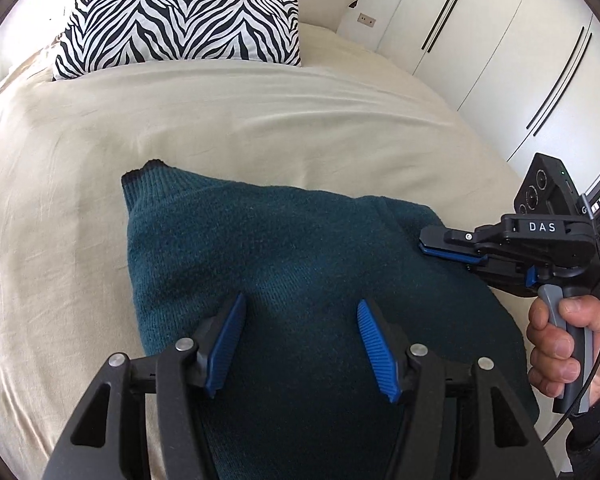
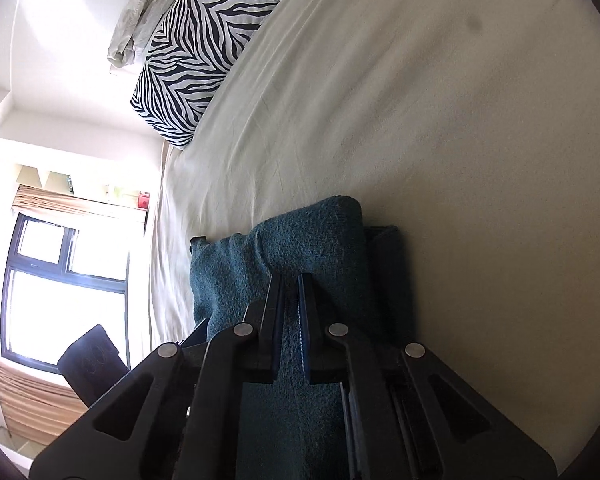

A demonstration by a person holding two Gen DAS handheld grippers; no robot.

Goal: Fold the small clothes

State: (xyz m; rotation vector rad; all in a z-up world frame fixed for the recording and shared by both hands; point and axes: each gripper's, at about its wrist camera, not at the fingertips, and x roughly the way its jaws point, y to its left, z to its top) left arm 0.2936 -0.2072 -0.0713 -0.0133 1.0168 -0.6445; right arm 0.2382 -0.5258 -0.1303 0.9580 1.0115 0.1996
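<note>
A dark teal knitted sweater [image 1: 268, 248] lies folded on the beige bed sheet [image 1: 80, 152]. My left gripper [image 1: 302, 302] is open just above the sweater's near part, holding nothing. My right gripper [image 1: 424, 242] comes in from the right, turned on its side, and is shut on the sweater's right edge. In the right wrist view its jaws [image 2: 290, 280] pinch a raised fold of the teal sweater [image 2: 312, 232].
A zebra-striped pillow [image 1: 180, 20] lies at the head of the bed, also seen in the right wrist view [image 2: 204, 48]. White wardrobe doors [image 1: 500, 40] stand to the right. A window [image 2: 60, 280] is beyond the bed's far side.
</note>
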